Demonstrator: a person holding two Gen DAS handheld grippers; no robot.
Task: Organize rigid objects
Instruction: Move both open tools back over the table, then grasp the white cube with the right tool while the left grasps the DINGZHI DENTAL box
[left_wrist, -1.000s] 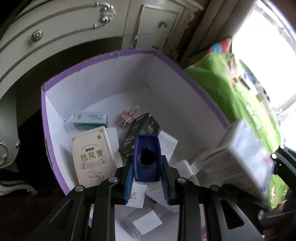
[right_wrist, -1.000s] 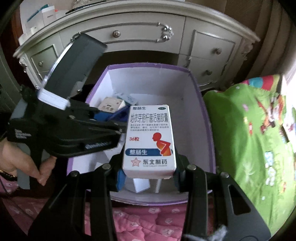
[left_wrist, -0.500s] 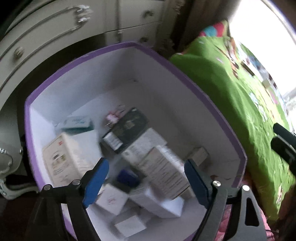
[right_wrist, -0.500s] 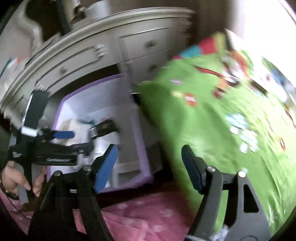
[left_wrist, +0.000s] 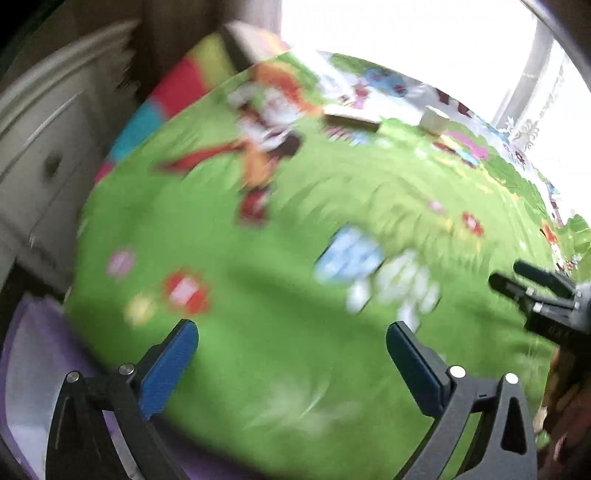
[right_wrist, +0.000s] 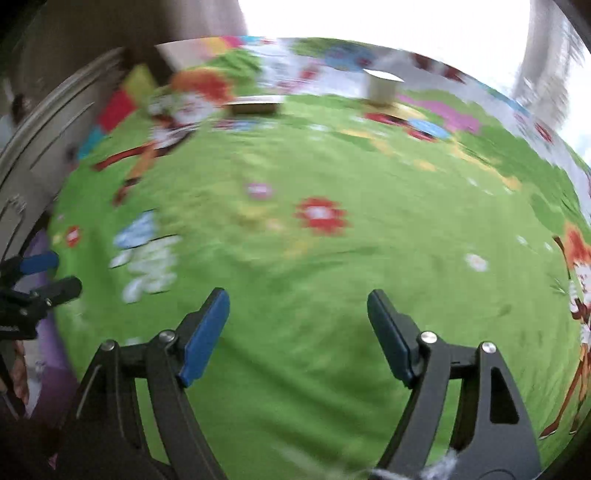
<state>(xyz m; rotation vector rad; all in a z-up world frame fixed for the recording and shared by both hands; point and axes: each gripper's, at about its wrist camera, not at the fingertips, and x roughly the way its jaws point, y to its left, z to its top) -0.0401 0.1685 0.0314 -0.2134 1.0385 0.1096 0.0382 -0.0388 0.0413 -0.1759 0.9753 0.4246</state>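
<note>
Rigid objects are few in these blurred views: a white cup (right_wrist: 382, 86) and a flat box (right_wrist: 255, 105) rest far back on the green patterned bedspread (right_wrist: 332, 258). Nothing sits between either pair of fingers. Over the bedspread, the left gripper (left_wrist: 291, 350) has its blue-padded fingers (left_wrist: 168, 363) spread wide, having just been opening. The right gripper (right_wrist: 297, 328) also has its fingers (right_wrist: 205, 332) apart and empty, having just been opening too. Beside the bed, a purple box (left_wrist: 33, 332) shows at the lower left edge of both views. A cream dresser (left_wrist: 40, 147) stands at the left.
</note>
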